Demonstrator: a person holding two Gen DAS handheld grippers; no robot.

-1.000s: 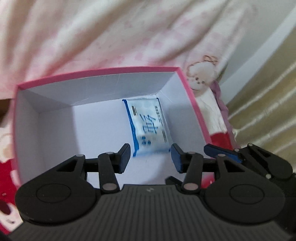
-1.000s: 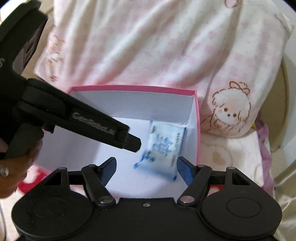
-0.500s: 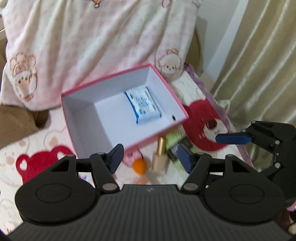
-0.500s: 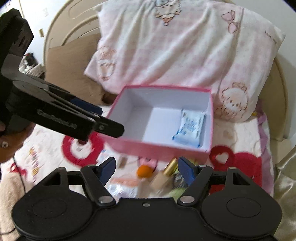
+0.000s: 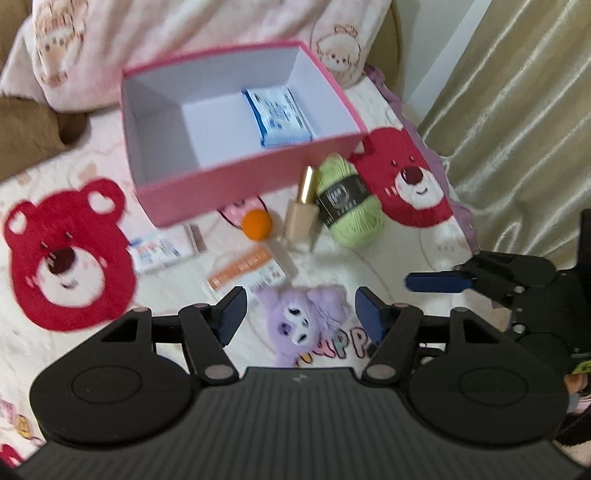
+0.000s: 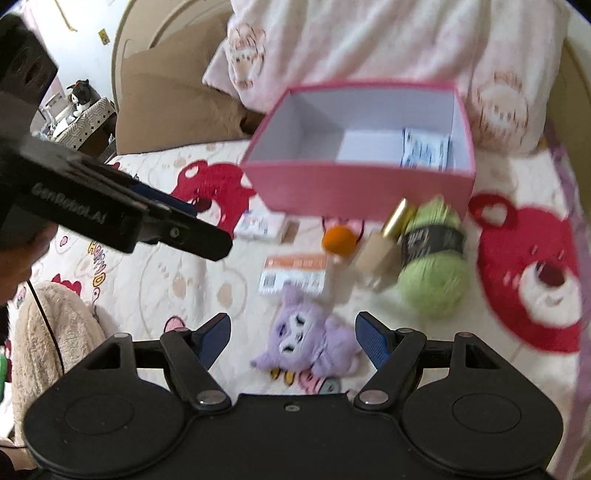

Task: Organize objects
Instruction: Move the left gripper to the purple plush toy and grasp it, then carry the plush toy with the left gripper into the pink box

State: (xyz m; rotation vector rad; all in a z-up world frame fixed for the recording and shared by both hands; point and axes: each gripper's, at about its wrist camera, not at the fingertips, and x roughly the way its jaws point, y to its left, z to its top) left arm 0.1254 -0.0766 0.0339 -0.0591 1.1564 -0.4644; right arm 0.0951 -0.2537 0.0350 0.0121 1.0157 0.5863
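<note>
A pink box (image 5: 240,177) with a white inside stands on the bed, and a blue-and-white packet (image 5: 277,114) lies in its right end. In front of it lie a green yarn ball (image 5: 347,210), a gold-capped bottle (image 5: 303,216), an orange ball (image 5: 256,224), a small white-and-blue carton (image 5: 162,251), an orange-and-white card (image 5: 247,273) and a purple plush (image 5: 303,325). My left gripper (image 5: 300,306) hangs open above the plush, holding nothing. My right gripper (image 6: 292,325) is also open and empty over the same plush (image 6: 303,343), with the box (image 6: 354,188) beyond it.
The bedspread has red bear faces (image 5: 66,254) left and right of the items. A pink pillow (image 5: 184,33) leans behind the box, a brown cushion (image 6: 166,110) sits to its left, and a gold curtain (image 5: 517,110) hangs on the right. A beige fleece (image 6: 55,332) lies near left.
Both grippers have drawn back from inside the box toward me, bringing the loose items into view. The left jaws stand wider than a second ago. The packet stays in the box.
</note>
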